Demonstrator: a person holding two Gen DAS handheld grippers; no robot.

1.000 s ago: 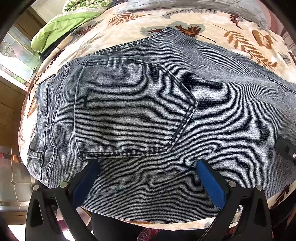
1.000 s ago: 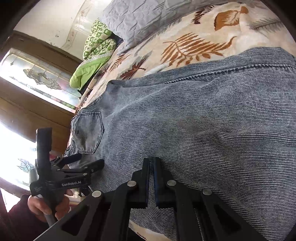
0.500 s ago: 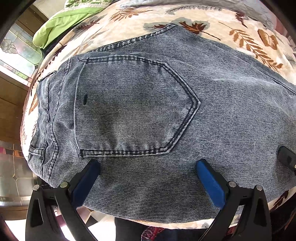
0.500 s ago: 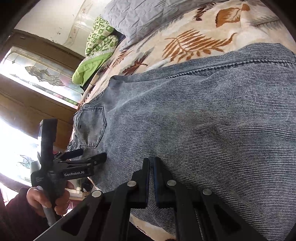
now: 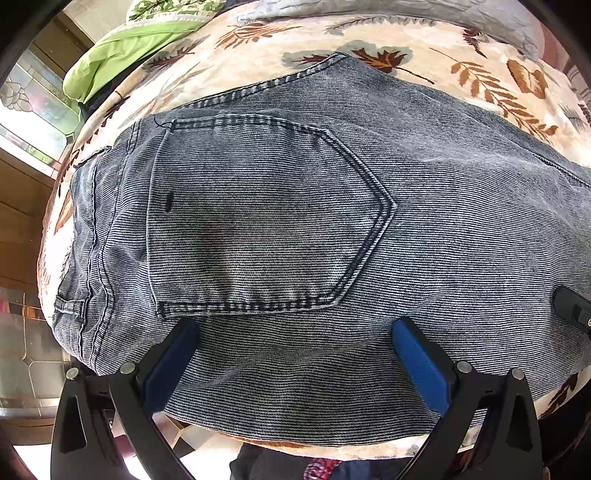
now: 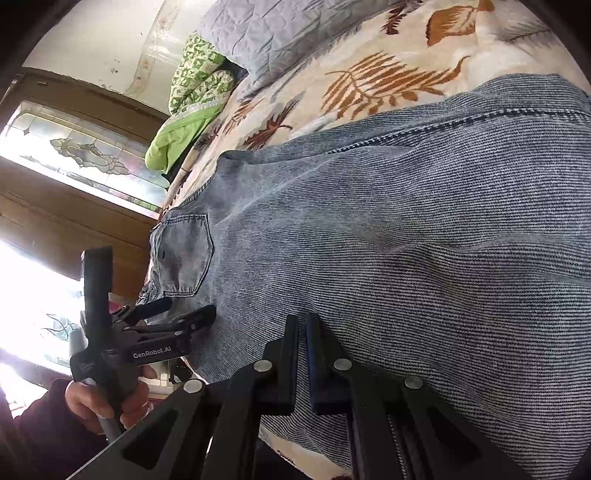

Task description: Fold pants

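Grey-blue denim pants lie flat on a leaf-print bedspread, back pocket up, waistband to the left. My left gripper is open, its blue-padded fingers spread over the near edge of the pants just below the pocket. It also shows in the right wrist view, held by a hand. My right gripper is shut, nothing seen between its fingers, over the pants' leg near the bed's edge. Its tip shows at the right of the left wrist view.
The bedspread extends beyond the pants. A green quilt and a grey pillow lie at the far end. A stained-glass window and wood panelling are to the left. The bed's near edge is just below the grippers.
Both views have shifted slightly: the pants sit a little lower in the left wrist view. Both grippers keep their states.
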